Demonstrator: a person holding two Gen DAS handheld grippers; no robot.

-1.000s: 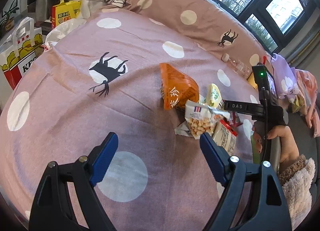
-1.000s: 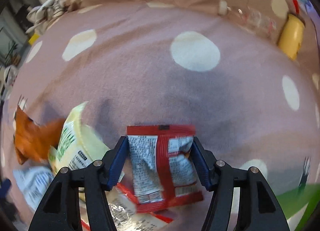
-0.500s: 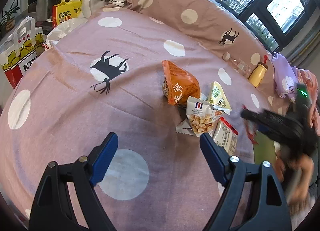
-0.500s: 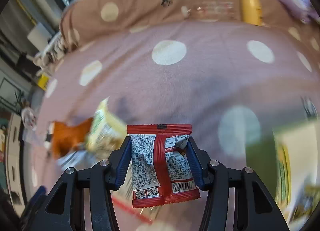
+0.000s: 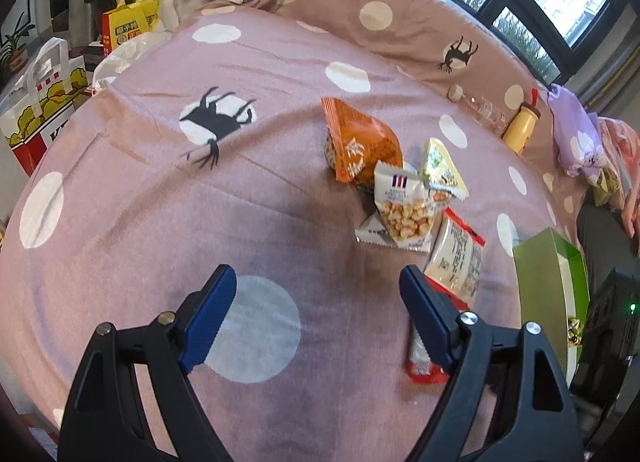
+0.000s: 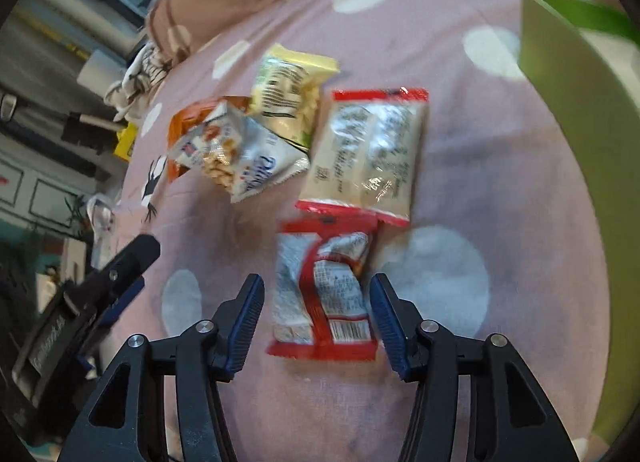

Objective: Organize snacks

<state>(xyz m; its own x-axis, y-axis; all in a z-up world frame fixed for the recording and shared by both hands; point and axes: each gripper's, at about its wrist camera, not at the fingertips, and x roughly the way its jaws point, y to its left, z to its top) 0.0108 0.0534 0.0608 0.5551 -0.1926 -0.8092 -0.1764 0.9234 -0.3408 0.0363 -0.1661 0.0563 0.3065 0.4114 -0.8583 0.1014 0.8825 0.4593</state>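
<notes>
Release of the red-and-silver packet (image 6: pixel 322 294) onto the bed (image 6: pixel 500 189) is judged under way, the right tongs (image 6: pixel 316 322) opening with it loose between their jaws near the green box (image 6: pixel 568 109), while the left tongs (image 5: pixel 316 314) are held wide and empty; a fresh snack must be picked next.

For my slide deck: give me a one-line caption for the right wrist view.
Right gripper opening around a red-and-silver snack packet on the polka-dot bedspread, near the snack pile.
</notes>
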